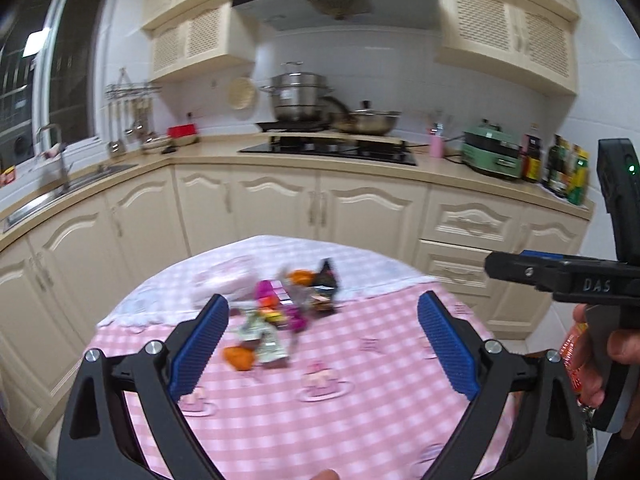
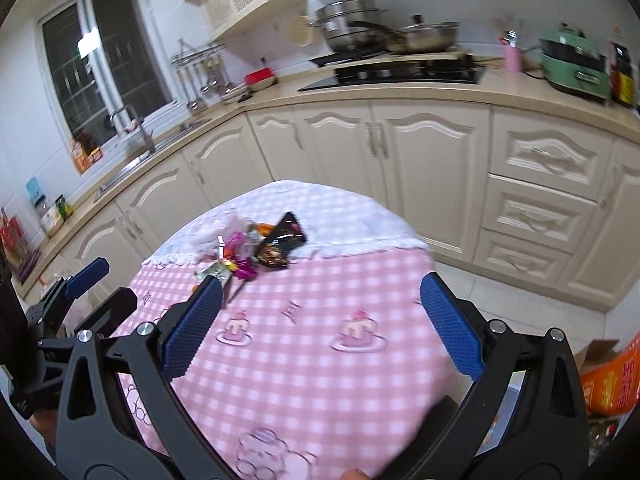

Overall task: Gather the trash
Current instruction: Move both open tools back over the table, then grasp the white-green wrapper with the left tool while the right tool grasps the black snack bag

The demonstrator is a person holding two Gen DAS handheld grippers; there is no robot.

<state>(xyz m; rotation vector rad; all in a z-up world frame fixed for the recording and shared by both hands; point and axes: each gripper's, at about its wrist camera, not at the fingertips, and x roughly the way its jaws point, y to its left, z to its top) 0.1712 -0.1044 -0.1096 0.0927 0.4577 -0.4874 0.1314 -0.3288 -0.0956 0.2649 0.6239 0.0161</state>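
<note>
Two blue-padded jaws of the left gripper (image 1: 322, 320) gape wide above the pink checked tablecloth (image 1: 360, 412), empty; the heap of crumpled colourful wrappers (image 1: 280, 312) lies ahead, mid-table. Over to the right wrist view: the right gripper (image 2: 320, 312) is spread too, holding nothing, wrappers (image 2: 256, 252) near the cloth's white far band.

You can read "DAS" in raised letters on the black body of the right tool (image 1: 596, 285), at three o'clock in your left wrist view. Every other label is too blurred to read.
</note>
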